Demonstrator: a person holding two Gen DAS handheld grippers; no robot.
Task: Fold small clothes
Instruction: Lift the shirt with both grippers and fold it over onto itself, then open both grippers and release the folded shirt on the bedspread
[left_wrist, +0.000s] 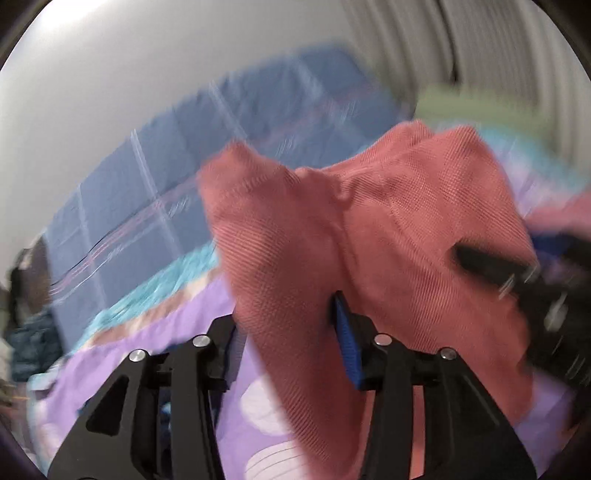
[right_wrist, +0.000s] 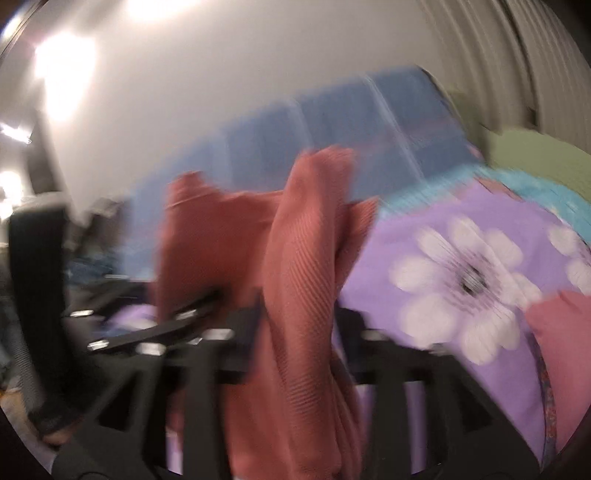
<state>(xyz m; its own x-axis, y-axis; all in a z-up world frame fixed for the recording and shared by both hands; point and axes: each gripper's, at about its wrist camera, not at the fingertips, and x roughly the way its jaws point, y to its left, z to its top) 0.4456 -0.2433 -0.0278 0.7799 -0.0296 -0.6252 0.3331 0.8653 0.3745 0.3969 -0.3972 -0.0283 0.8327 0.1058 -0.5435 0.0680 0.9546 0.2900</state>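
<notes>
Two claws mid-fold on the pink garment (left_wrist: 388, 221), bunched over the purple bedspread (left_wrist: 184, 325); left gripper (left_wrist: 286, 332) parted, cloth loose between; right gripper (right_wrist: 297, 314) too blurry to tell; next I'd lay it flat.

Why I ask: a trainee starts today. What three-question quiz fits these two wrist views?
1. True or false: the coral-red ribbed knit garment lies flat and neatly folded on the bed.
2. Which print does the purple cotton bedsheet carry? A: white flowers. B: green stripes. C: black stars.
3. Fill the gap: in each wrist view the garment runs ___ the jaws of the left gripper and of the right gripper.

Key: 1 false, it is bunched and raised; 2 A; 3 between.
</notes>
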